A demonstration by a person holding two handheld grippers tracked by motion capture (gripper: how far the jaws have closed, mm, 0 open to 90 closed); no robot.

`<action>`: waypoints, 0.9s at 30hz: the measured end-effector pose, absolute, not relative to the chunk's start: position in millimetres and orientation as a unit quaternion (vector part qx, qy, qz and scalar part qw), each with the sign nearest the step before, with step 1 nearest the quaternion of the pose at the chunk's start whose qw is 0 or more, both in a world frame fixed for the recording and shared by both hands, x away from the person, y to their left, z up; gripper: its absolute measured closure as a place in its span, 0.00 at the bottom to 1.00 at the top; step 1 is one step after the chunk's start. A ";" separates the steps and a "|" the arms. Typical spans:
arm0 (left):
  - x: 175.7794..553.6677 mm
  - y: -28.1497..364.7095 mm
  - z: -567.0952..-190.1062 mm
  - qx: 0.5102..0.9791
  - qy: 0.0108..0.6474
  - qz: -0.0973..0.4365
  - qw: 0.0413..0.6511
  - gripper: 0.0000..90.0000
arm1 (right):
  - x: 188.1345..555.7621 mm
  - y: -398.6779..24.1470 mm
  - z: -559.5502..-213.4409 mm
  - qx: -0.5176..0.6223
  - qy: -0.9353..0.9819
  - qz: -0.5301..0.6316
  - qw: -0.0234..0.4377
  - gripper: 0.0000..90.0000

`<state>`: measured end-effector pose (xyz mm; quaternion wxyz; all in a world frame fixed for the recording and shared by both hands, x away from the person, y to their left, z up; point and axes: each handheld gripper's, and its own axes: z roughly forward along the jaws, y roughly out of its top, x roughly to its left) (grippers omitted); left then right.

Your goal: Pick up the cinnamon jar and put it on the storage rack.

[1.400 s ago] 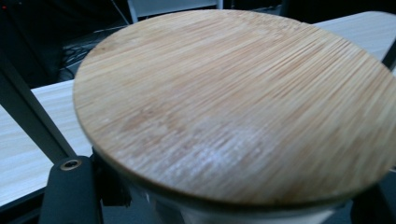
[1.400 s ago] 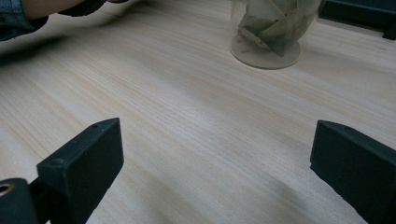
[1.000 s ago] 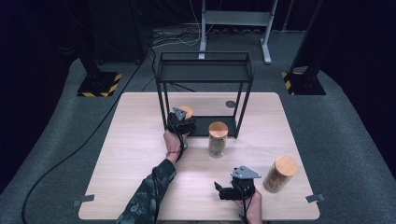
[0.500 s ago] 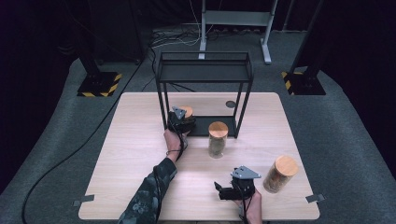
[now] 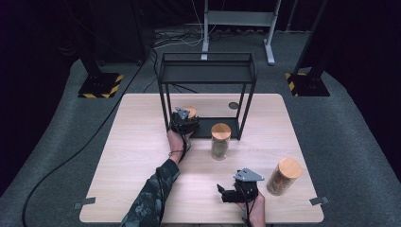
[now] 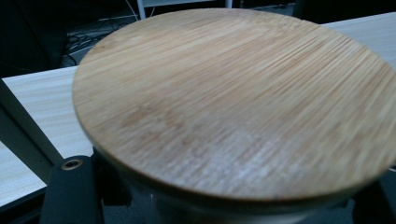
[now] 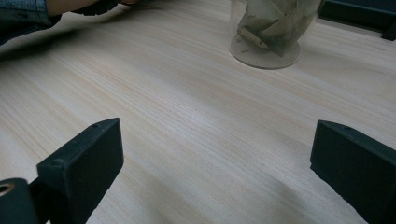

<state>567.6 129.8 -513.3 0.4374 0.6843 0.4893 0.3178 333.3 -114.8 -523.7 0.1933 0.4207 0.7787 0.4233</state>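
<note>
Two other jars [image 5: 221, 141] [image 5: 283, 176] — black rack [image 5: 206, 72]

So I count three jars with wooden lids: one [image 5: 190, 112] in the rack, one [image 5: 220, 141] just in front of it, one [image 5: 283, 176] off to my right. One black rack [image 5: 208, 75], one table [image 5: 137, 156]. Two grippers, my left [image 5: 183, 122] and my right [image 5: 226, 193]. And two striped stand bases on the floor [image 5: 100, 86], [image 5: 306, 84].
</note>
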 end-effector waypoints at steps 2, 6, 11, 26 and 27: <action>567.6 129.8 -513.0 0.685 0.489 0.318 0.436 0.28 | 333.3 -114.9 -523.7 0.421 0.779 0.424 0.193 0.02; 567.4 130.0 -512.3 0.686 0.491 0.315 0.435 0.28 | 333.2 -114.9 -523.6 0.421 0.778 0.424 0.193 0.02; 567.1 129.2 -510.5 0.691 0.492 0.311 0.429 0.28 | 333.3 -115.0 -523.6 0.421 0.778 0.424 0.193 0.02; 569.6 120.9 -487.3 0.695 0.507 0.306 0.407 0.04 | 333.0 -114.9 -523.6 0.422 0.778 0.424 0.193 0.02; 569.6 121.0 -485.5 0.696 0.507 0.306 0.406 0.04 | 333.0 -115.0 -523.6 0.422 0.778 0.424 0.194 0.02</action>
